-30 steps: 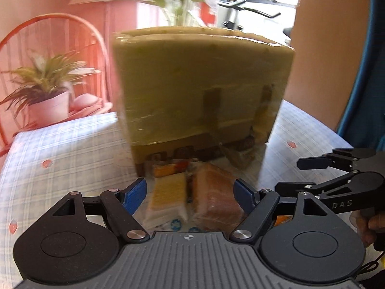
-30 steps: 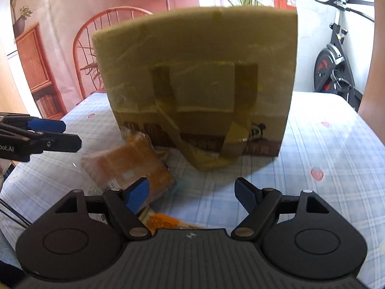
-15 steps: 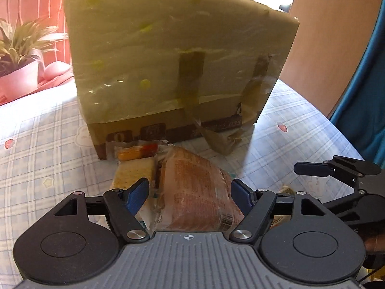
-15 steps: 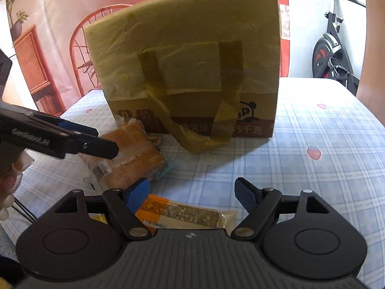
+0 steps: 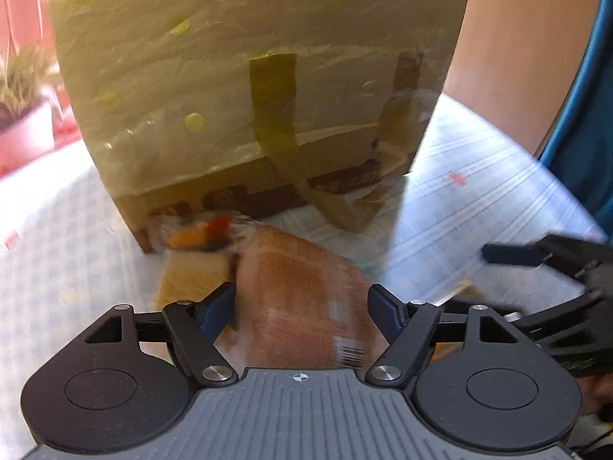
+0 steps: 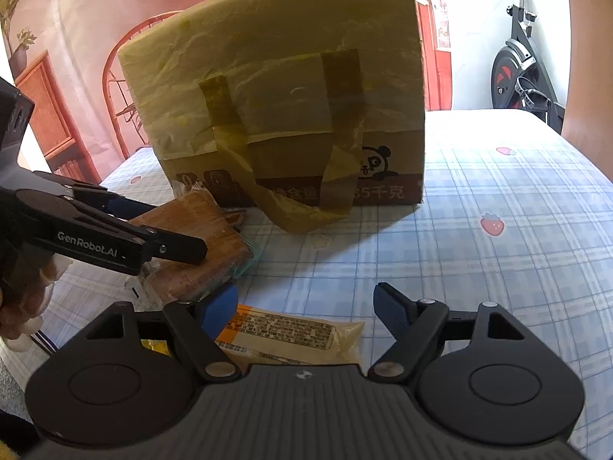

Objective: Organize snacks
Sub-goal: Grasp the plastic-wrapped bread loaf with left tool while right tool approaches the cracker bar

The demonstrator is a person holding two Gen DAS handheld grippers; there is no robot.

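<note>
Checked tablecloth (image 6: 498, 268), tongs (image 5: 302, 306) astride brown snack pack (image 5: 299, 299)

Your left gripper (image 5: 302, 308): tilted down toward the table, jaws apart, blue fingertips (image 5: 218, 308) standing either side of a brown packet; the blur hides whether the pads touch it. Your left hand (image 6: 23, 291): wrapped around that gripper's handle at the left edge of the right wrist view. Your right gripper (image 6: 306, 306): angled down, jaws standing wide, nothing gripped between its fingertips (image 6: 390, 310).
</note>
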